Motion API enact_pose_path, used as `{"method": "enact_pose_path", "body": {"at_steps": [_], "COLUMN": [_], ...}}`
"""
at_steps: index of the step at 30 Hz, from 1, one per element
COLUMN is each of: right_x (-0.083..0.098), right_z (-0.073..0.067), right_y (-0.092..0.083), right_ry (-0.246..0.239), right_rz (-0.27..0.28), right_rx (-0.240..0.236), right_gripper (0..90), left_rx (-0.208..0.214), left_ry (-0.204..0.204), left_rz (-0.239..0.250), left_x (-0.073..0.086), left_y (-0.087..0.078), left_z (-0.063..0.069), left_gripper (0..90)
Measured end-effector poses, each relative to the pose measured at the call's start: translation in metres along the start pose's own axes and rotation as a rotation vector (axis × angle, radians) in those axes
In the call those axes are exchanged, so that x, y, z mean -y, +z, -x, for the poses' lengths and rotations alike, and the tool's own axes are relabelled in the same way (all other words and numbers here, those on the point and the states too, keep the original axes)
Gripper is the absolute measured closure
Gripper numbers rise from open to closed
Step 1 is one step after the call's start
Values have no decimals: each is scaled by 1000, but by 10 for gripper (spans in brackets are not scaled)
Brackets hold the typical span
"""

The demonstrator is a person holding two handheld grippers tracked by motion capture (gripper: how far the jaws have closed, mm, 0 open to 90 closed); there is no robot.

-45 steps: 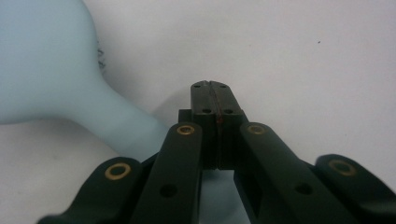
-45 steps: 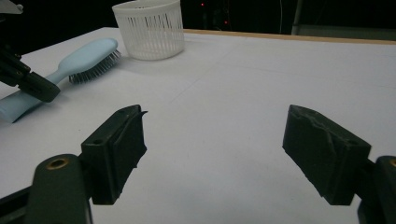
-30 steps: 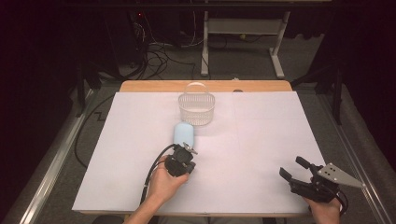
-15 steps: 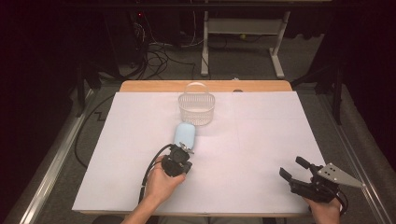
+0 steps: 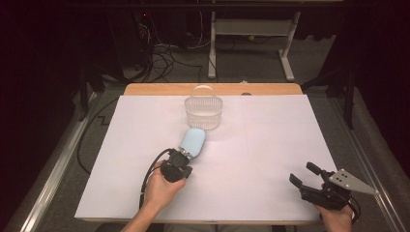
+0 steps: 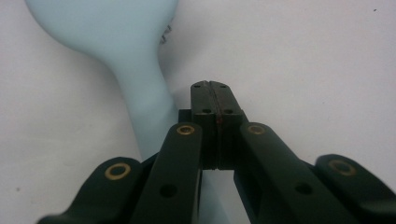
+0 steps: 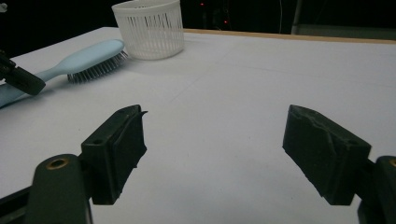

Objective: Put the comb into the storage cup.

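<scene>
Item one: my left gripper [image 5: 181,157], low on the near-left part of the white table cover [image 5: 270,145], jaws pressed flat together with nothing between them. In the left gripper view the closed pads meet face to face, and the pale blue hairbrush [image 6: 135,70] runs past them on their left side, its handle slipping beneath the left jaw arm (whether it touches that arm I cannot tell).

Item two: the hairbrush itself, seen from above [image 5: 193,141], lies on the cover with its head pointing toward the far edge, bristles turned down to the cover, handle end at my left gripper.

Item three: a white slotted basket [image 5: 203,112], upright, near the far edge of the cover, just beyond the brush head but apart from it.

Item four: my right gripper [image 5: 309,181], at the near-right corner, well apart from brush and basket. Its jaws stand wide, bare cover between them in the right gripper view [image 7: 212,158].
</scene>
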State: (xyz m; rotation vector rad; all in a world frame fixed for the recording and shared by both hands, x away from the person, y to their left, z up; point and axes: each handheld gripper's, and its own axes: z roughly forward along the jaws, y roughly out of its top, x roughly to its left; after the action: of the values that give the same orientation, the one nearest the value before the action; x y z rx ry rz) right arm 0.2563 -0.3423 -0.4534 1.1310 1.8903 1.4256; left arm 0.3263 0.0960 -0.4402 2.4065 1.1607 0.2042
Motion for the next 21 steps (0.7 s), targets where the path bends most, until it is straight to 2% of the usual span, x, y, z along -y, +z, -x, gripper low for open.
{"method": "enact_pose_path", "body": {"at_steps": [13, 14, 19, 21], "right_x": [0, 0, 0, 0], "right_z": [0, 0, 1, 1], "right_y": [0, 0, 0, 0], "right_ry": [1, 1, 3, 5], "right_rz": [1, 1, 2, 1], "right_rx": [-1, -1, 0, 1], "right_gripper": [215, 215, 215, 215], "left_rx": [-27, -42, -52, -71], "left_ry": [-23, -24, -34, -32], "left_rz": [-3, -5, -4, -6], "left_x": [1, 2, 2, 1], "left_y": [-3, -3, -4, -3], "left_z": [-8, -11, -15, -15], "left_gripper": [898, 897, 898, 898]}}
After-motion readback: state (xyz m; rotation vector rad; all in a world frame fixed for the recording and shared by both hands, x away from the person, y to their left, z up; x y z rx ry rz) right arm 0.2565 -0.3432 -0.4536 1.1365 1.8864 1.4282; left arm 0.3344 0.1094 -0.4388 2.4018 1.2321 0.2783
